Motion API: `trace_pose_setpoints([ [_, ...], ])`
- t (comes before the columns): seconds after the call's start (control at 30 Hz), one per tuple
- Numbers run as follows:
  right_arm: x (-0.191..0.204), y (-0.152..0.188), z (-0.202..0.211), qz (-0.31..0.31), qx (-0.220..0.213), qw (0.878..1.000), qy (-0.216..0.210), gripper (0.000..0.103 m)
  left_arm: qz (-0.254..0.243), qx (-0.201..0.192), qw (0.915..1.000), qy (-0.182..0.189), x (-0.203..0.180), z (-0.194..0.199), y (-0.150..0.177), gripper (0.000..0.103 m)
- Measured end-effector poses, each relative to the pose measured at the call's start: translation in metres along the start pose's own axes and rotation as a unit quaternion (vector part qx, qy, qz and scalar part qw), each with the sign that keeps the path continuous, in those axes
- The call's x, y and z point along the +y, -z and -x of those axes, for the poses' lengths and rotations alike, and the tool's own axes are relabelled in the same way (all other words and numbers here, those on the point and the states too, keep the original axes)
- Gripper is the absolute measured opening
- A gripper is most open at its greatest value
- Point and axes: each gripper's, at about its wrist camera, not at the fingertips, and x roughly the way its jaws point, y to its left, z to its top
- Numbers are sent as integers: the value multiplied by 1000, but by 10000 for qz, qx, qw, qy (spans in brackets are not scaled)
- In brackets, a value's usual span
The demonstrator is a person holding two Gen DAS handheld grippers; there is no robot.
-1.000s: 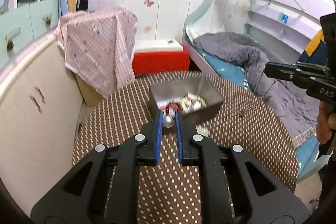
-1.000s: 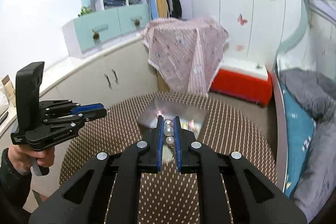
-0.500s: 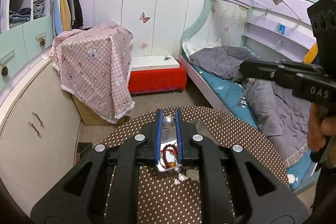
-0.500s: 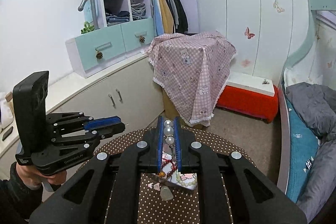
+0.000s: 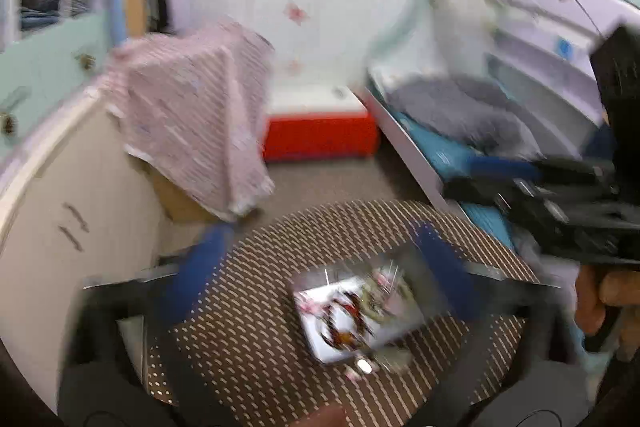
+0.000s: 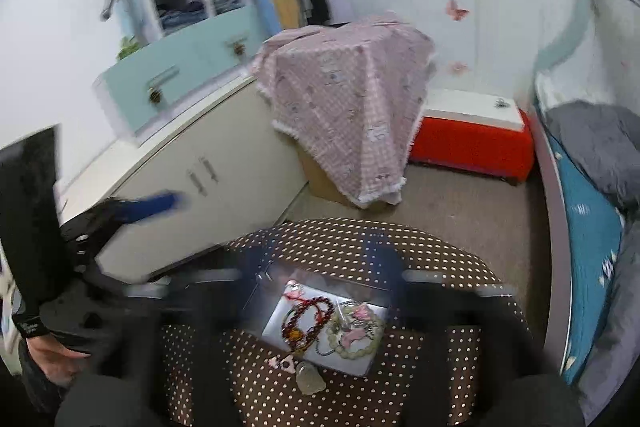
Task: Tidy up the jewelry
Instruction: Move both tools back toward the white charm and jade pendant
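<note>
Both pearls are gone; each hand-held gripper point(image 5: 320, 259) point(image 6: 320, 267) is opening, empty, above the tray point(image 6: 276, 327).

Left gripper point(image 5: 320, 259): fingers smeared by motion blur; tray point(image 5: 412, 263) contents unreadable streaks in left view; right gripper point(image 6: 316, 267) fingers ghosted, semi-transparent.

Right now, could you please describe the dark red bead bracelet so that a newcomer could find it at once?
Start at the round brown polka-dot table and find the shallow metal tray lying on it. The dark red bead bracelet lies in the tray's left half, a loop of small dark beads. Beside it on the right lies a pale green bead bracelet, whose beads are larger and lighter.
</note>
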Motion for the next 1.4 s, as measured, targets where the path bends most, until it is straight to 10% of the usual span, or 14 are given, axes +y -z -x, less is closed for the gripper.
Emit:
trace_pose_setpoints([
  [0.13,-8,2,18,-217,-305,9993,72,95,184,-101,9997,-154,14,12,1,97],
  [1.03,27,84,126,-368,-1823,9807,596,95,138,-1494,9818,-1161,-8,122,51,97],
  [1.4,27,110,113,-172,-1230,9863,1083,95,345,-1032,9905,-836,0,122,88,97],
])
